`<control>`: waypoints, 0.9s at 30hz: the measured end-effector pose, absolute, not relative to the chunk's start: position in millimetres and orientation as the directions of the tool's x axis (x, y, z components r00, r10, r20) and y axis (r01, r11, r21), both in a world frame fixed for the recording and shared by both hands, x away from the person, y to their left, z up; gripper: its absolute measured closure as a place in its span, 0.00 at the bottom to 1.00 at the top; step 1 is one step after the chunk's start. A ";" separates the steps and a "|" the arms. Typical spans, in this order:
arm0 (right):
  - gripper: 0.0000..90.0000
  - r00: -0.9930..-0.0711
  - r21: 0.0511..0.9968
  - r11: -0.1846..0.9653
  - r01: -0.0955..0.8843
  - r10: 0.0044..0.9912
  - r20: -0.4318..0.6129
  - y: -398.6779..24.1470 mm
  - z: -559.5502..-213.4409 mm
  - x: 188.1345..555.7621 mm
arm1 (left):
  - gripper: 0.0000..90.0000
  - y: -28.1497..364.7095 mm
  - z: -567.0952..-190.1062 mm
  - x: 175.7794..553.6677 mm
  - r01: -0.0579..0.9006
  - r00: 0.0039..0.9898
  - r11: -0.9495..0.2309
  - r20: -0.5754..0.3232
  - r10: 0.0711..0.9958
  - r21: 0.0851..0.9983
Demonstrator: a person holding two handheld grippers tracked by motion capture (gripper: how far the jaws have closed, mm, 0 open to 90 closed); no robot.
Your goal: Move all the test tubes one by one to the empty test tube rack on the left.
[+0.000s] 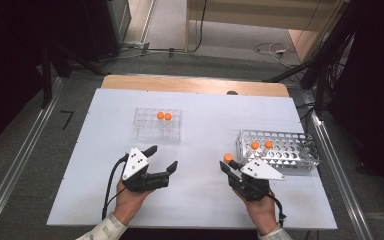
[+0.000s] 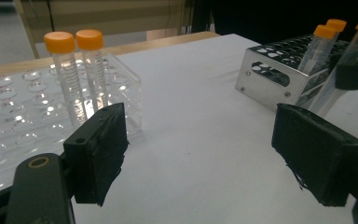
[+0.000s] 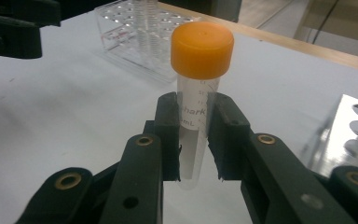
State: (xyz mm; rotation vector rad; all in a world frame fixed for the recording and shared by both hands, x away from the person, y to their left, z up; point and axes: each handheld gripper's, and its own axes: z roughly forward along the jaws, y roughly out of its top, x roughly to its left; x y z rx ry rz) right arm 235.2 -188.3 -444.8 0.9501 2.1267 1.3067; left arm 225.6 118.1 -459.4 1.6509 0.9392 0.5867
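While right gripper (image 3: 195, 140) clamps upright tube (image 3: 198, 84), clear rack (image 1: 158, 124) lies far-left, nearer wide-open left gripper (image 1: 163, 159).

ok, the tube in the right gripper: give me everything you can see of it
The tube is a clear plastic cylinder with an orange screw cap and faint printed lettering and graduation marks on its wall. The right gripper is shut on it just below the cap, one black pad on each side. It stands roughly upright, above the white table, just left of the metal rack. Contents cannot be made out.
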 end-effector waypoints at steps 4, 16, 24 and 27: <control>0.80 -0.676 0.895 0.326 0.306 0.736 -0.037 -172.9 -446.3 239.2 | 0.21 116.7 -456.8 223.6 0.275 0.576 -0.091 -0.088 0.813 0.957; 0.80 -0.728 0.878 0.373 0.298 0.685 -0.044 -132.4 -458.1 246.5 | 0.24 110.3 -453.0 221.6 0.272 0.609 -0.090 -0.098 0.787 0.958; 0.80 -0.764 0.874 0.392 0.289 0.644 -0.036 -107.5 -461.5 246.6 | 0.27 104.7 -449.4 220.2 0.259 0.629 -0.088 -0.099 0.771 0.962; 0.80 -0.775 0.872 0.398 0.285 0.632 -0.035 -99.2 -462.3 246.2 | 0.31 103.8 -449.1 220.2 0.255 0.637 -0.088 -0.099 0.765 0.963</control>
